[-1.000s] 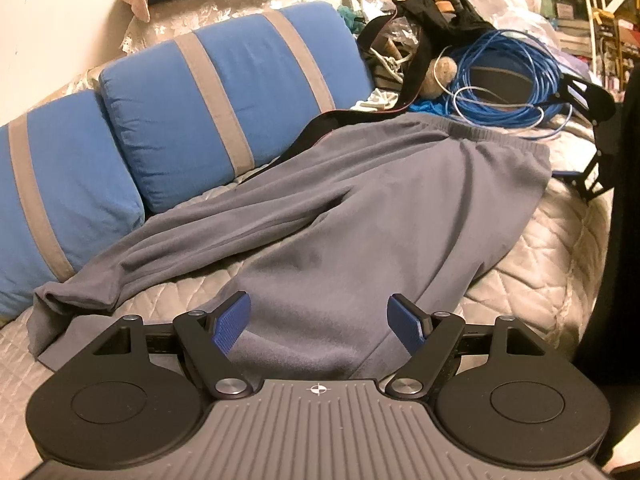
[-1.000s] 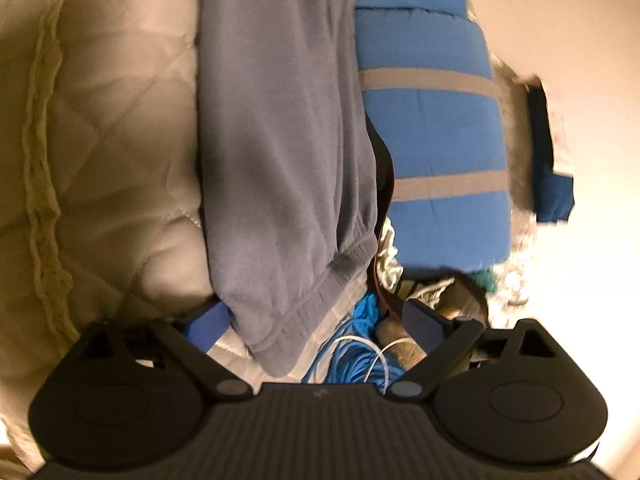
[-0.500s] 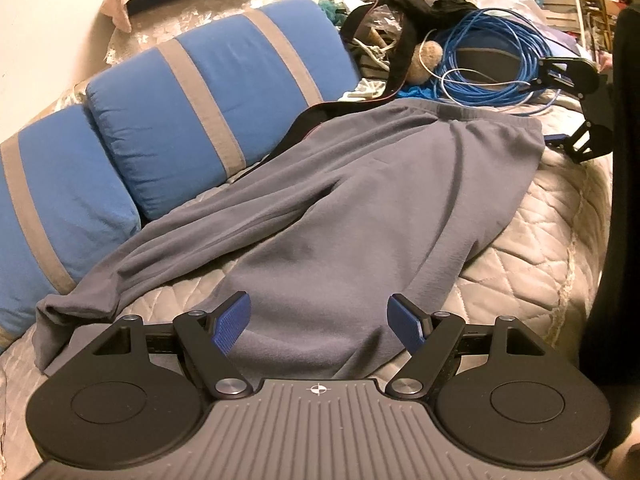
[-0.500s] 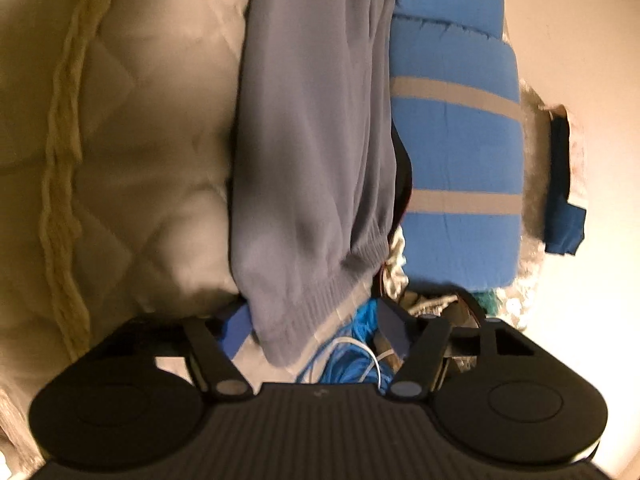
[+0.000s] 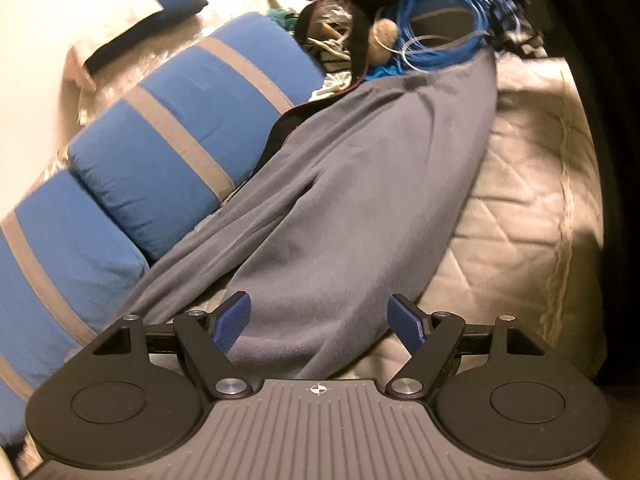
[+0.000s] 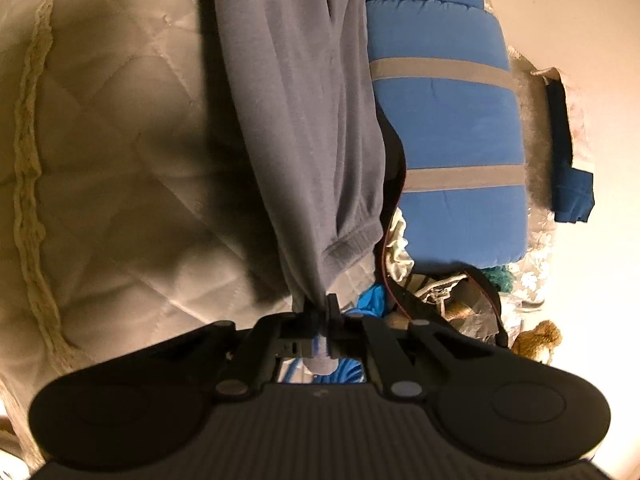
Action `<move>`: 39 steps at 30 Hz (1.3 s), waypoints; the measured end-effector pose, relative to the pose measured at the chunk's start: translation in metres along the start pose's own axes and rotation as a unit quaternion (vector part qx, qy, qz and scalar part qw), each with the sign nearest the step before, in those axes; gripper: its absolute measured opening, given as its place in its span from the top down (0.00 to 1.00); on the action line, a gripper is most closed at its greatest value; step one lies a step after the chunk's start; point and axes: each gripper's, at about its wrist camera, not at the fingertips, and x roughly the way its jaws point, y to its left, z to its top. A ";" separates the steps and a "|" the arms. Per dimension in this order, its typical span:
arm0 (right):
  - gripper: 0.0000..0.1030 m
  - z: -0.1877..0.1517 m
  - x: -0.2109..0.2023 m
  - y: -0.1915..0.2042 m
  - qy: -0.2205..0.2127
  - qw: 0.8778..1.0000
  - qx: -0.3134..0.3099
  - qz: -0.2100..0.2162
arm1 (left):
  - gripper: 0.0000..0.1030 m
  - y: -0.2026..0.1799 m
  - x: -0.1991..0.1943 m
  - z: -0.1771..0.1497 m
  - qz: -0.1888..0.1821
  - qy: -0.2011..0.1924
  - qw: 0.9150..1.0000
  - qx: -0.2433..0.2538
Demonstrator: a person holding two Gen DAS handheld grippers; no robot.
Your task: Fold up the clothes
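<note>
Right tool (image 6: 320, 312) pinching grey pants (image 6: 304, 128) waistband, legs stretching away

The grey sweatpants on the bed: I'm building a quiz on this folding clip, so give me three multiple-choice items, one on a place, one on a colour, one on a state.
1. Where do the grey sweatpants lie?
A. on the quilted bedspread, beside the blue pillows
B. on a wooden floor
C. inside a basket

2. What colour is the coiled cable past the waistband?
A. red
B. blue
C. white

3. How do the two grippers stand?
A. both open
B. left shut, right open
C. left open, right shut on the waistband

Answers:
1 A: the fabric spreads over the beige quilted bedspread, along the blue pillows.
2 B: the loops are bright blue.
3 C: the left gripper has its fingers wide apart over the leg; the right gripper pinches the grey fabric by the waistband.
</note>
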 end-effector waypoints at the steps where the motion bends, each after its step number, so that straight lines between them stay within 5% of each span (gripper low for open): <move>1: 0.97 -0.001 0.000 -0.002 -0.001 1.000 0.001 0.000 | 0.28 -0.001 0.000 -0.001 0.003 0.000 1.000 0.009; 7: 0.98 -0.007 -0.001 -0.005 -0.001 1.000 0.023 -0.001 | 0.28 -0.004 0.005 -0.016 0.041 0.029 0.995 0.081; 15: 0.98 -0.010 -0.003 -0.003 -0.004 1.000 0.021 0.001 | 0.29 -0.001 0.016 -0.041 0.057 0.067 0.976 0.201; 18: 0.98 -0.009 -0.002 -0.005 -0.004 1.000 0.020 -0.001 | 0.45 0.008 0.028 -0.050 0.053 0.082 0.966 0.239; 19: 0.98 -0.009 -0.002 -0.005 -0.004 1.000 0.020 -0.001 | 0.57 0.009 0.033 -0.054 0.051 0.094 0.962 0.251; 20: 0.98 -0.010 -0.002 -0.005 -0.003 1.000 0.020 -0.001 | 0.80 0.010 0.038 -0.058 0.049 0.106 0.958 0.263; 22: 0.98 -0.011 -0.002 -0.005 -0.002 1.000 0.016 0.000 | 0.98 0.004 0.046 -0.068 0.052 0.142 0.944 0.294; 29: 0.99 -0.018 -0.007 -0.005 0.002 1.000 0.019 0.008 | 0.98 -0.023 0.022 -0.069 0.067 0.208 0.922 0.318; 37: 0.99 -0.027 -0.011 0.002 0.011 1.000 0.015 0.013 | 0.98 -0.050 -0.007 -0.064 0.069 0.233 0.923 0.297; 39: 0.99 -0.028 -0.011 0.004 0.013 1.000 0.010 0.016 | 0.98 -0.059 -0.011 -0.068 0.061 0.237 0.917 0.314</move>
